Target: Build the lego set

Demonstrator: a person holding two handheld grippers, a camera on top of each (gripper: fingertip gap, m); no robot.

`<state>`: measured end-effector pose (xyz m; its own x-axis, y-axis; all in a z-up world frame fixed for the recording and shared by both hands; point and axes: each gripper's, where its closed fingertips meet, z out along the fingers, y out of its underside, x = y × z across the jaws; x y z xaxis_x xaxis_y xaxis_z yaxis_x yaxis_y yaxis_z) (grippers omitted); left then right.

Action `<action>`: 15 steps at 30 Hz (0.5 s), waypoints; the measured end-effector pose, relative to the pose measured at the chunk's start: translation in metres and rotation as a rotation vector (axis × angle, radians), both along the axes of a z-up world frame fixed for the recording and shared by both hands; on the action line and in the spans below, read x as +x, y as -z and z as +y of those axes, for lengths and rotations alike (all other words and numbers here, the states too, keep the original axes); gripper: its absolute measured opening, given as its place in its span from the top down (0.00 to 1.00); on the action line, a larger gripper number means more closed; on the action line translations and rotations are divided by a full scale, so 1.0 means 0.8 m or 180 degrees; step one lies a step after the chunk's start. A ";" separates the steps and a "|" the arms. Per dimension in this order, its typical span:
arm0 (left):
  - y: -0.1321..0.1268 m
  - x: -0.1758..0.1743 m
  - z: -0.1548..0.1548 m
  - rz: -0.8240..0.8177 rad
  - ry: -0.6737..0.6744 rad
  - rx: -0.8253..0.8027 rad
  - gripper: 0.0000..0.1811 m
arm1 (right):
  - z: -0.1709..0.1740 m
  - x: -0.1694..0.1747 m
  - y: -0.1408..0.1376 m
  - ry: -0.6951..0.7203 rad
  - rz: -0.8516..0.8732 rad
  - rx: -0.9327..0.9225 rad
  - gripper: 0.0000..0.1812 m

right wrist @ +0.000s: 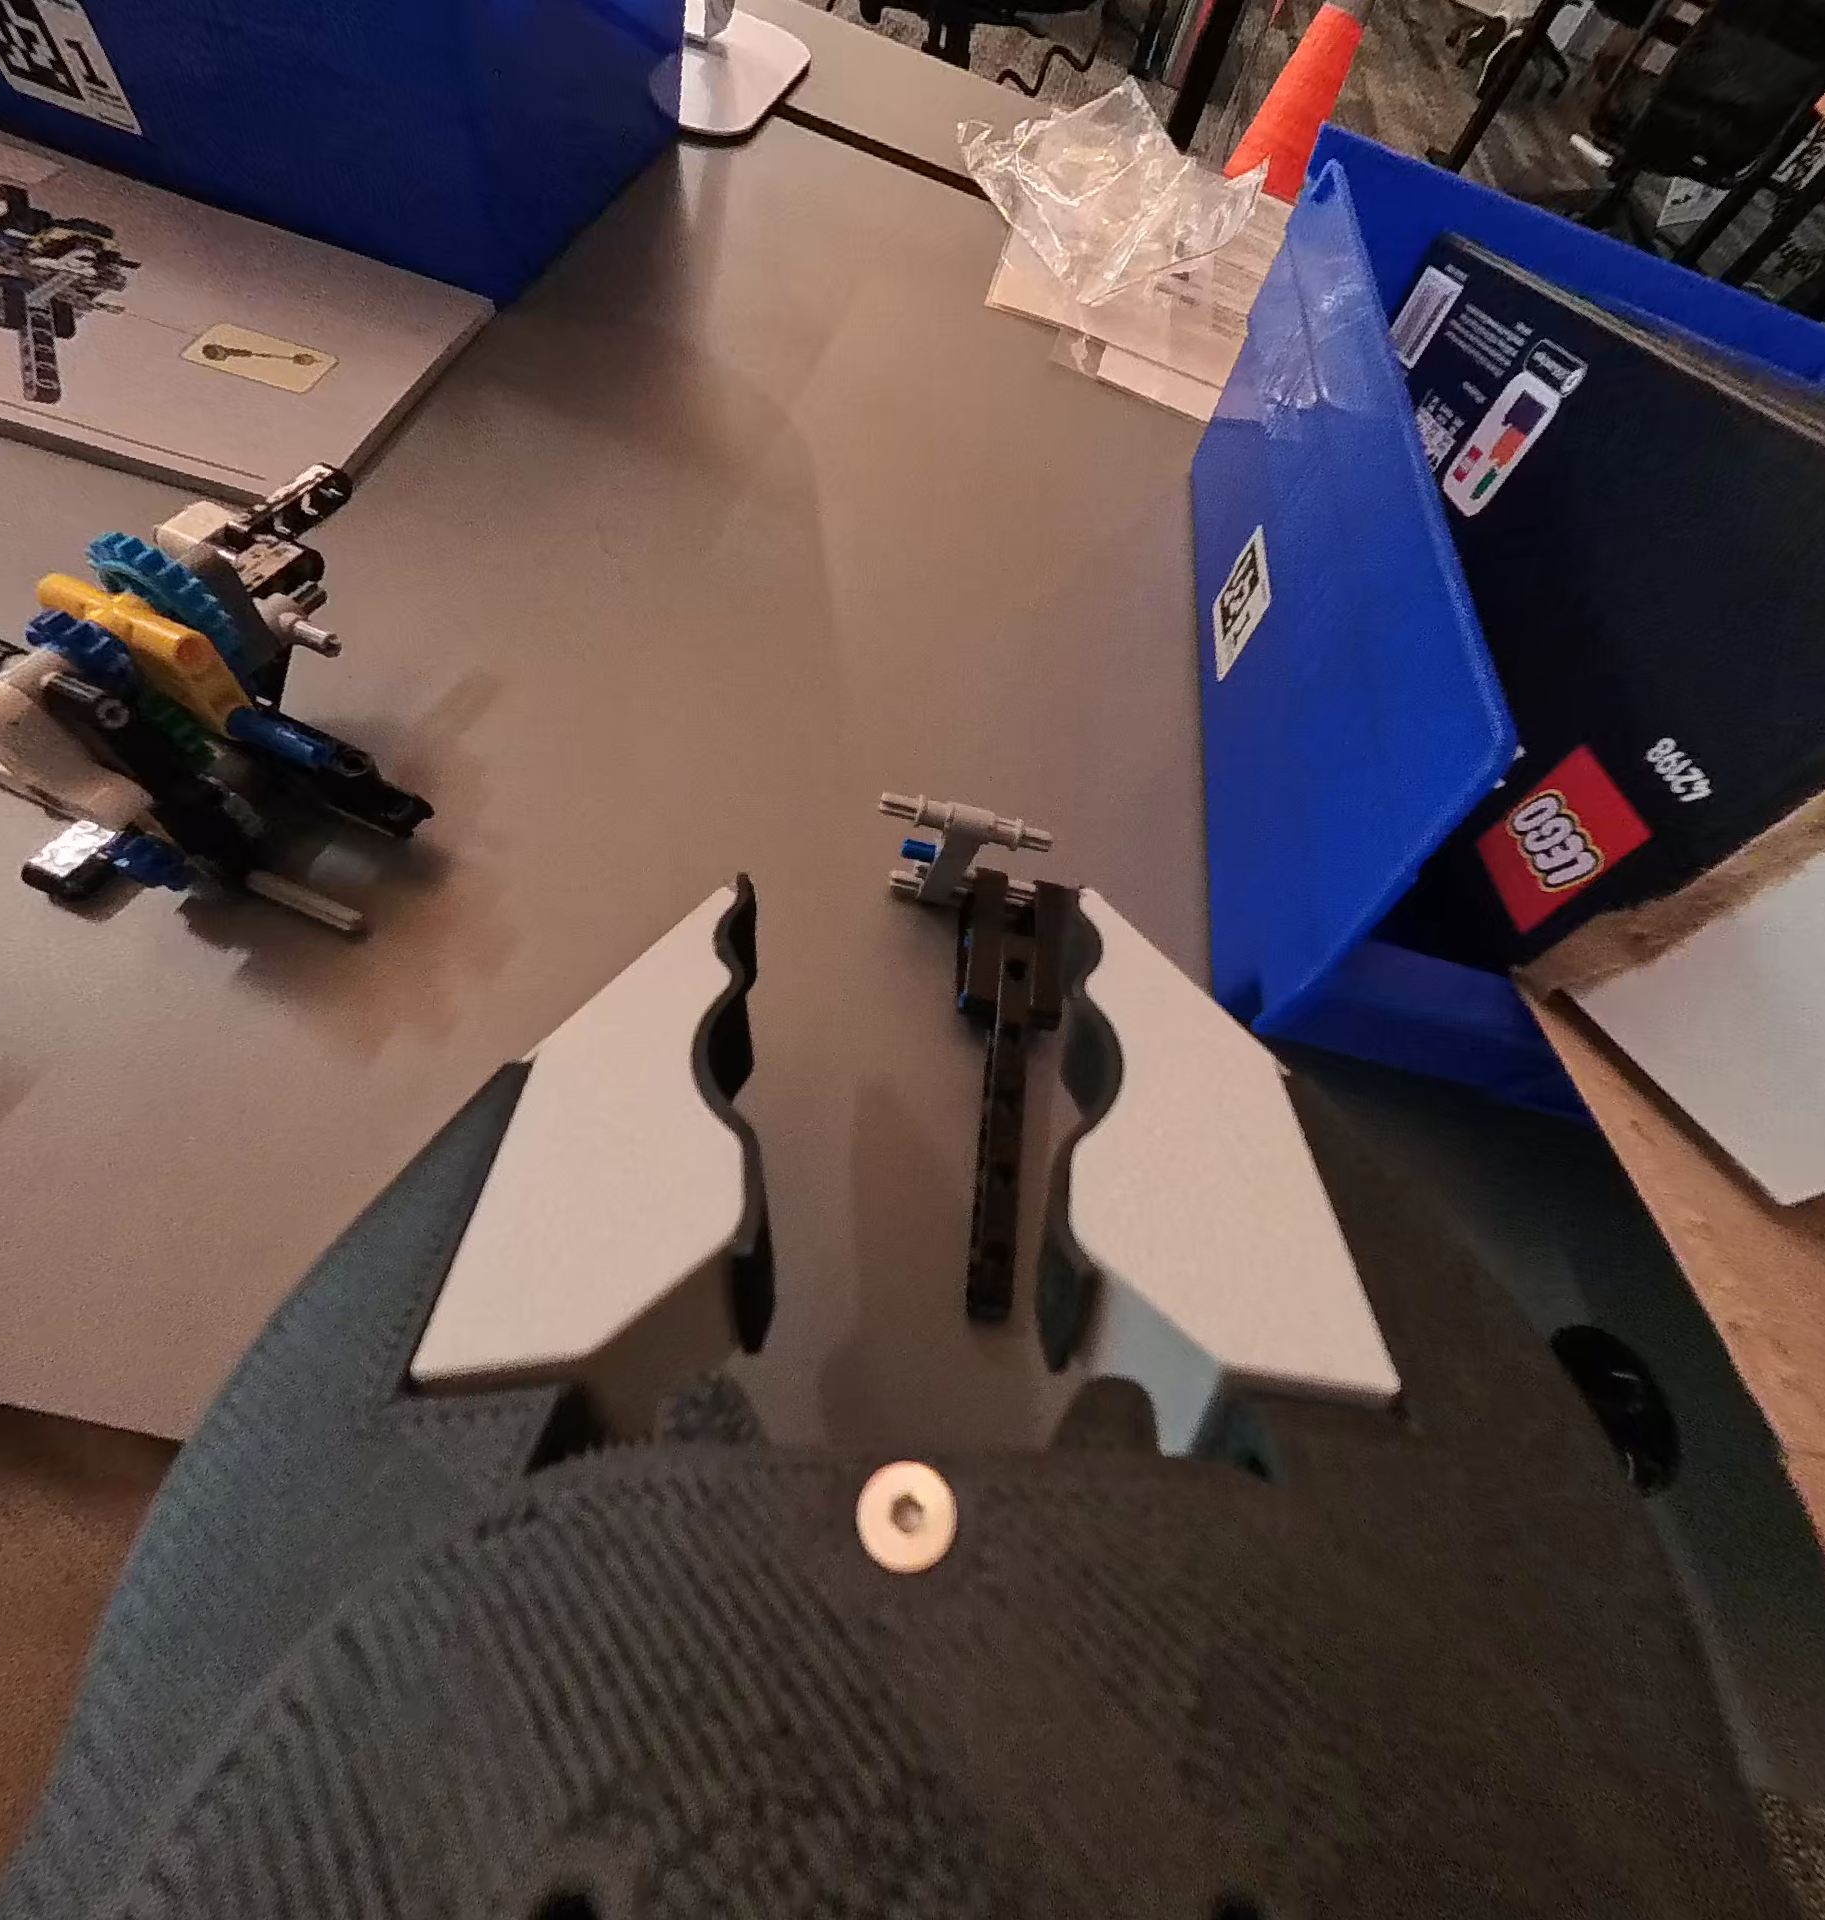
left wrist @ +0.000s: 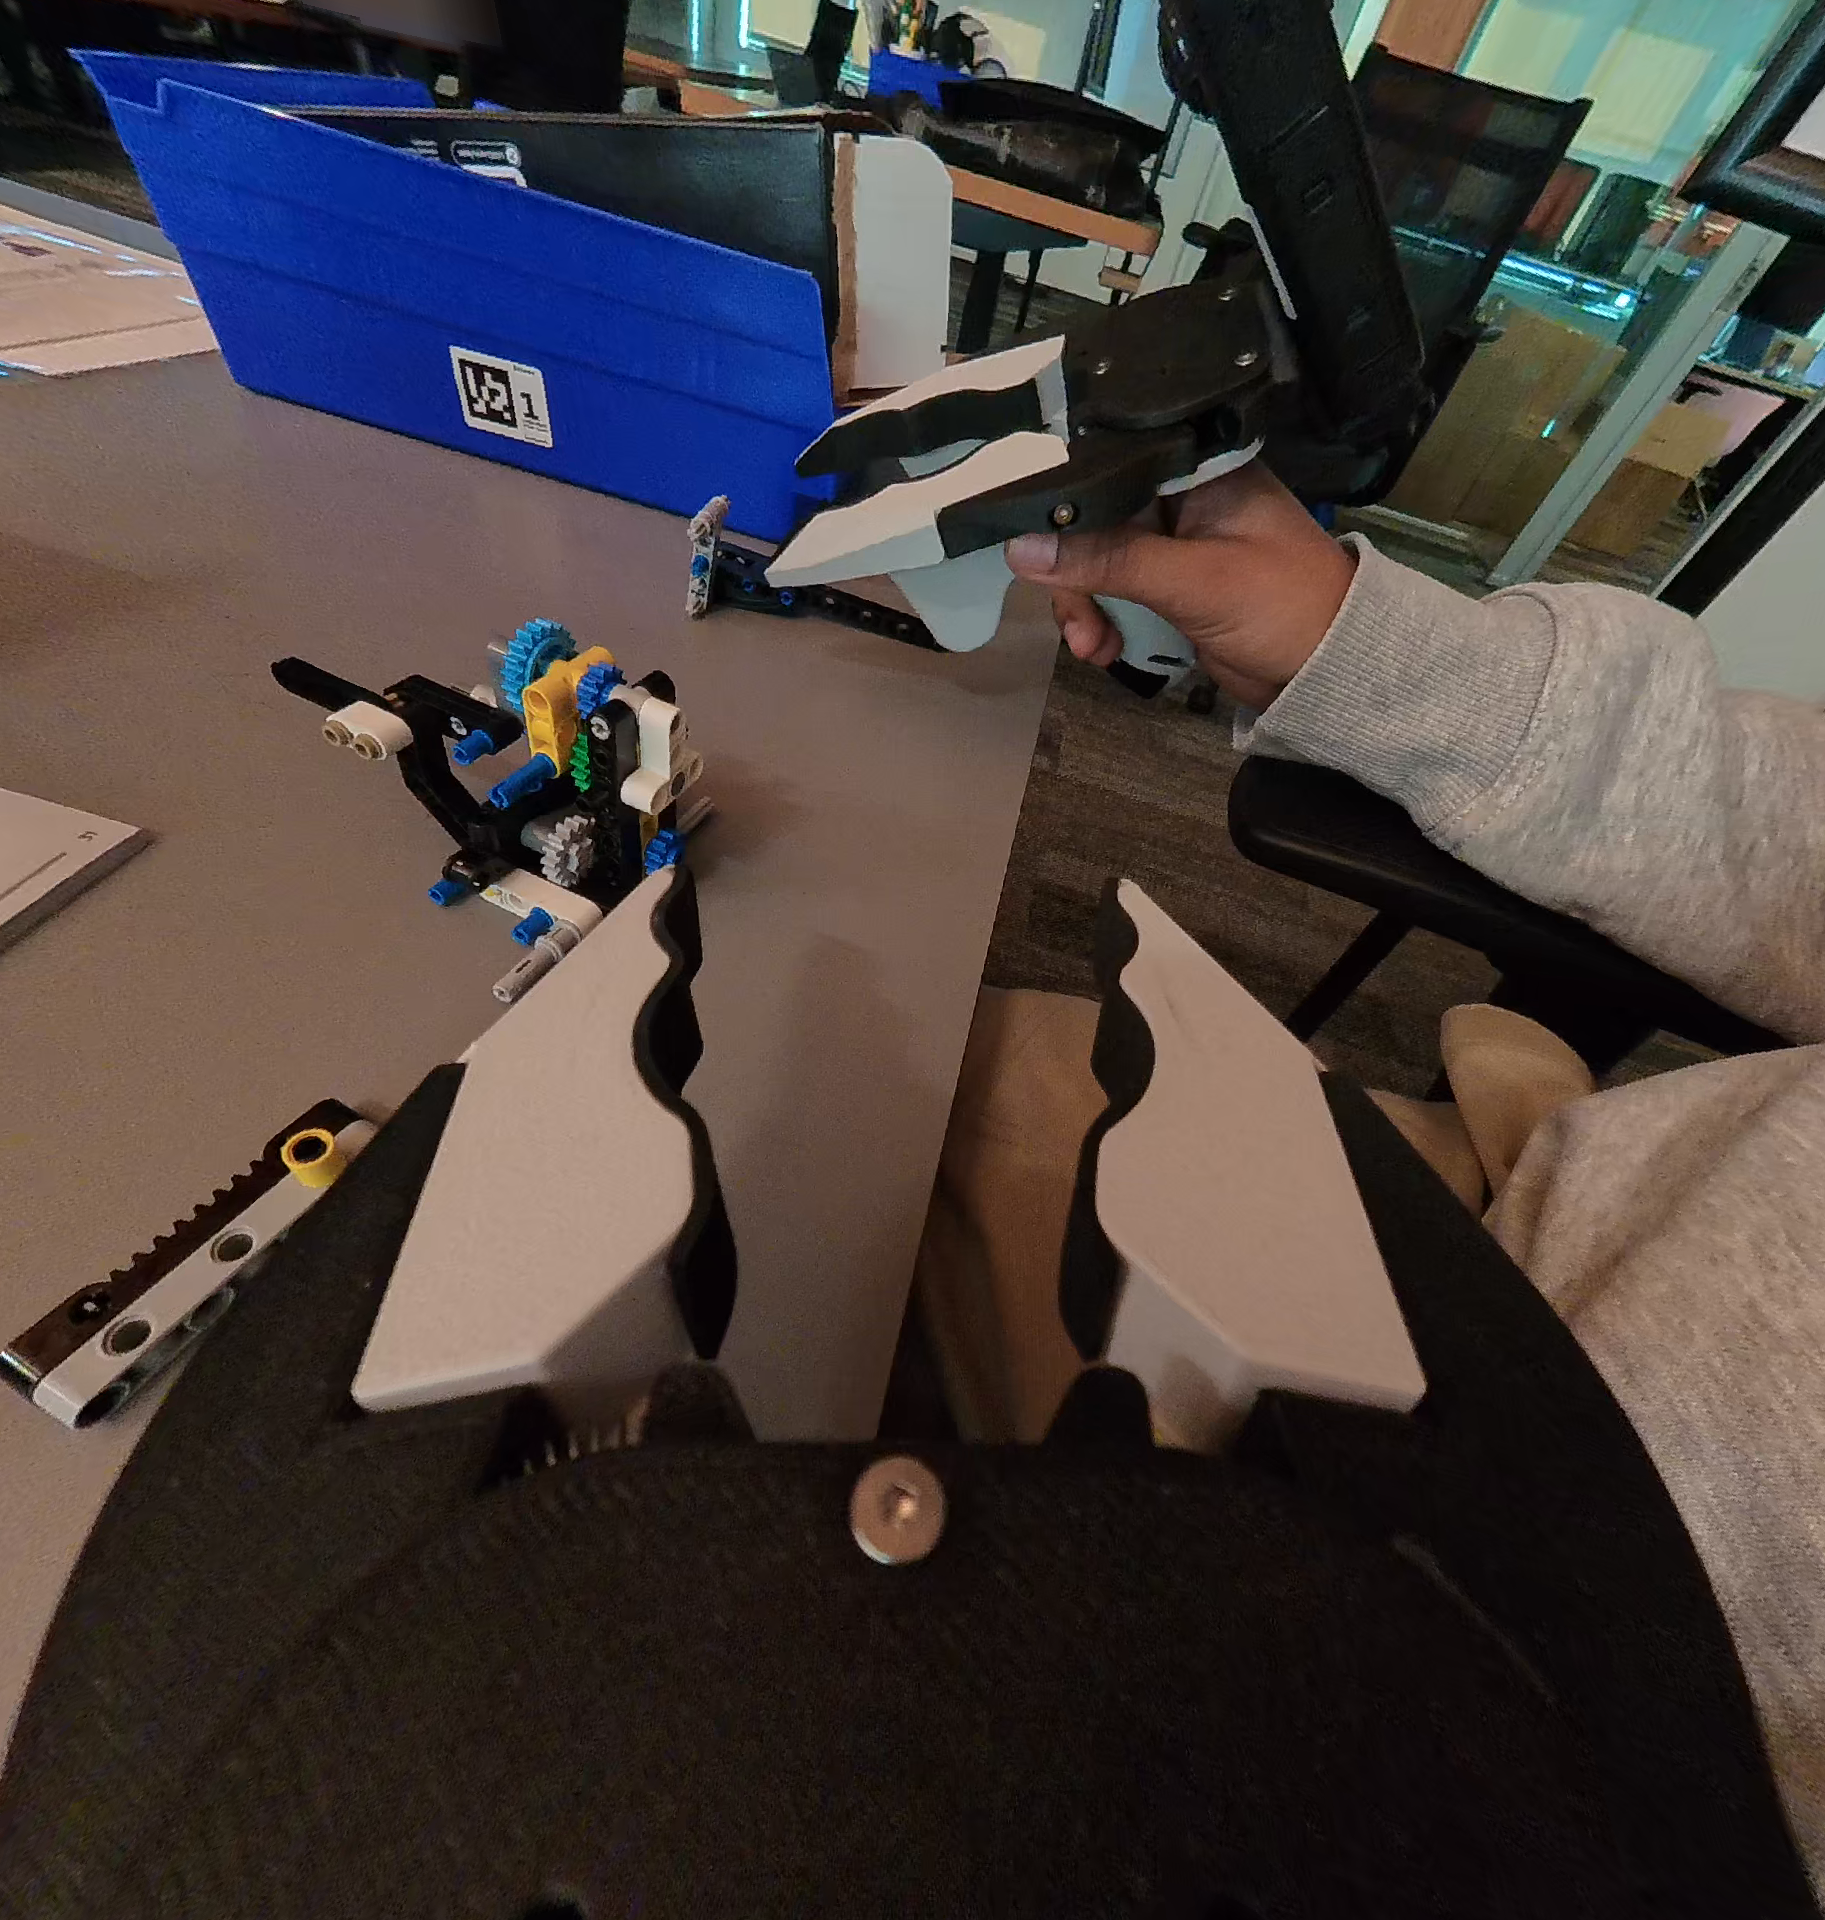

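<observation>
Both wrist views, low and close, share the gear assembly [left wrist: 534, 790].

Office, glass partitions [left wrist: 1573, 343], desks [left wrist: 1043, 208], swivel chair [left wrist: 1459, 187]

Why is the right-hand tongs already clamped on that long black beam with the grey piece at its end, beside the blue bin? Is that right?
Not quite. In the right wrist view the right tongs are open, not clamped: the long black beam lies on the table between the fingers, close to one. The rest holds: grey piece at its end, blue bin beside it.
</observation>
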<state>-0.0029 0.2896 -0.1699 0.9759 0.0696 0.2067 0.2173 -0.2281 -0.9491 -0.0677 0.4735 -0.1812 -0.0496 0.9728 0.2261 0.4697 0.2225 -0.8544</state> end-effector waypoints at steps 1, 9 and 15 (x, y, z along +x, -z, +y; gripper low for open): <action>0.000 0.000 0.000 -0.0002 -0.0001 -0.0001 0.59 | -0.001 0.000 0.000 -0.0004 -0.0004 -0.0001 0.68; 0.000 0.000 0.000 0.0007 -0.0001 -0.0006 0.59 | -0.003 0.000 0.000 -0.0027 -0.0002 0.0004 0.68; 0.000 0.000 0.000 0.0010 0.0001 -0.0009 0.59 | -0.005 -0.001 0.001 -0.0043 -0.0007 0.0009 0.68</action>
